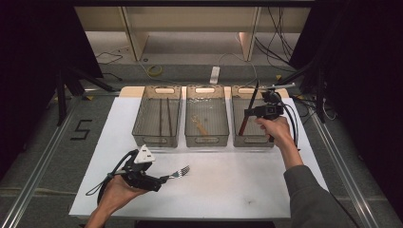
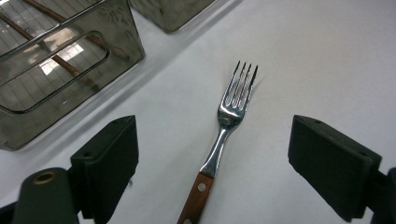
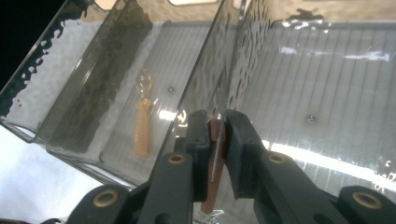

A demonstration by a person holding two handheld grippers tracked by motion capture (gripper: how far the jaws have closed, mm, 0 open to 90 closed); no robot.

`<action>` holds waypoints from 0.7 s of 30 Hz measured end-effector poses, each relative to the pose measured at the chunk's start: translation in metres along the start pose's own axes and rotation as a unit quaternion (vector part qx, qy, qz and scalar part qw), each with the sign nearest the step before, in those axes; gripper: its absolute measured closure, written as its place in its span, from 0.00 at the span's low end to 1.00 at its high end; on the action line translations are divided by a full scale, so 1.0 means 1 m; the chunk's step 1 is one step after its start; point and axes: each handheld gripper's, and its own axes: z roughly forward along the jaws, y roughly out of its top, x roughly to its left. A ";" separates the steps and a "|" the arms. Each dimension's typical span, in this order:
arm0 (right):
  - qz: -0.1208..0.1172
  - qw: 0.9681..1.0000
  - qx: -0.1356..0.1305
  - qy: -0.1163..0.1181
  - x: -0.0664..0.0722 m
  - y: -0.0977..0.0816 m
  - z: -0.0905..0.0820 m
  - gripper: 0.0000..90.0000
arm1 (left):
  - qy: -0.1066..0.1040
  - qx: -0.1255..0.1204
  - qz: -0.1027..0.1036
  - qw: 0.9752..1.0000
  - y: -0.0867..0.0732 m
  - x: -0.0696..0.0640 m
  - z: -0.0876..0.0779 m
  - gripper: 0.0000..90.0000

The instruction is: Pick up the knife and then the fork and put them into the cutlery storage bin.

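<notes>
High view: we are taking the middle basket (image 1: pixel 207 138) of the three clear baskets on the white table (image 1: pixel 247 180) as our landmark.

Right of the middle basket, we are holding the right gripper (image 1: pixel 250 112) over the right basket (image 1: pixel 252 141). Its jaws are clamping a knife (image 1: pixel 243 124) by its reddish-brown handle; the dark blade is pointing up and away from us, the handle slanting down into the right basket. In the right gripper view, we are seeing the two black jaws pressing the handle (image 3: pixel 215 154) from both sides, with the wall between the right basket and the middle basket (image 3: pixel 70 140) just ahead.

Inside the middle basket, a spoon (image 1: pixel 200 126) with a pale handle is lying on the floor of the basket. Left of the middle basket, the left basket (image 1: pixel 157 141) is holding chopsticks (image 1: pixel 164 116) laid lengthwise.

In front of the middle basket and to its left, we are resting the left gripper (image 1: pixel 164 179) low over the table. Its jaws are standing wide apart and gripping nothing. A fork (image 1: pixel 179 172) is lying flat on the table just ahead of them, tines pointing toward the middle basket. In the left gripper view, the fork (image 2: pixel 219 149) is lying between the two spread jaws, touching neither, with its wooden handle nearest the camera.
</notes>
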 end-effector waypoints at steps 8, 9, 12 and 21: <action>0.001 1.000 0.016 0.006 0.001 -0.002 0.009 0.89 | -0.001 0.005 0.002 1.000 -0.001 0.000 0.001 0.18; 0.000 1.000 0.018 0.006 0.002 -0.002 0.010 0.89 | -0.002 0.006 0.002 1.000 -0.001 -0.001 0.002 0.18; -0.001 1.000 0.024 0.005 0.001 -0.003 0.013 0.89 | -0.002 0.007 0.001 1.000 -0.001 -0.001 0.002 0.18; 0.015 0.999 0.036 0.003 -0.005 -0.011 0.022 0.81 | -0.005 0.013 0.007 1.000 -0.001 -0.002 0.003 0.17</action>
